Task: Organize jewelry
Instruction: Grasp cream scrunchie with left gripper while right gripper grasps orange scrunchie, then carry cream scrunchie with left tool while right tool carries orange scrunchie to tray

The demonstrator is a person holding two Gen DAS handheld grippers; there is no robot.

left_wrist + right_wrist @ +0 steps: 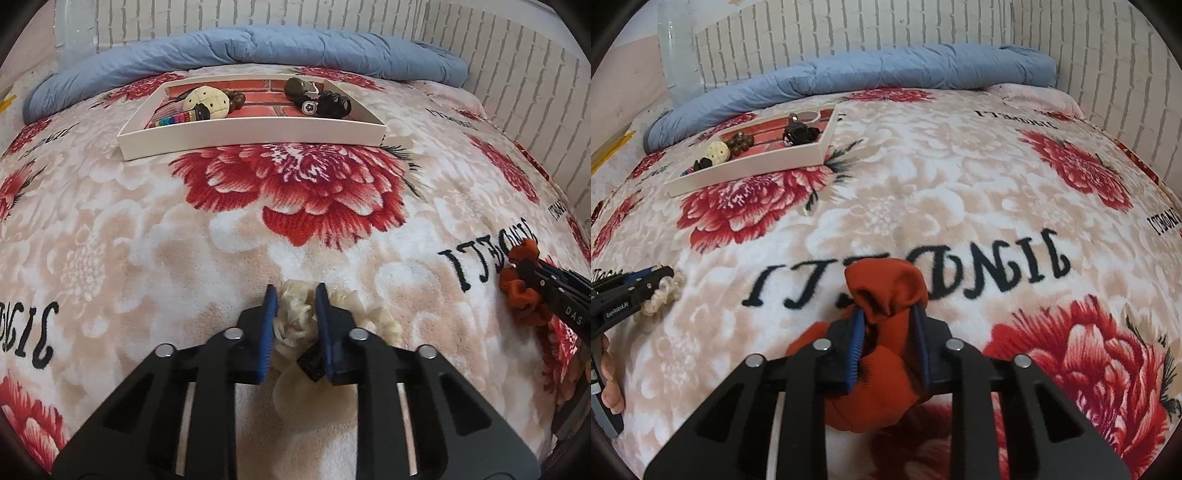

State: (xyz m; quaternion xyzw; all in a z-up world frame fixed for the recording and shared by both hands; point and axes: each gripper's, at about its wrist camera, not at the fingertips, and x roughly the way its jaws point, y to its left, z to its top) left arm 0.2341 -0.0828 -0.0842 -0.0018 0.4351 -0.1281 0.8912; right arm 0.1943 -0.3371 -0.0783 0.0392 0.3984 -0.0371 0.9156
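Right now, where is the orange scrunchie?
The orange scrunchie is pinched in the right gripper low over the floral blanket; in the left wrist view it shows at the far right edge, well short of the white tray.

Cream scrunchie (295, 321) — pinched on blanket, orange scrunchie (882, 291) — likewise pinched

Plush fleece blanket (147, 229) – ribbed cloth orange scrunchie (886, 288), silky cream scrunchie (295, 321).

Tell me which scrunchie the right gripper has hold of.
The orange scrunchie, pinched in the right gripper. The other one, the cream scrunchie, sits in the left gripper.
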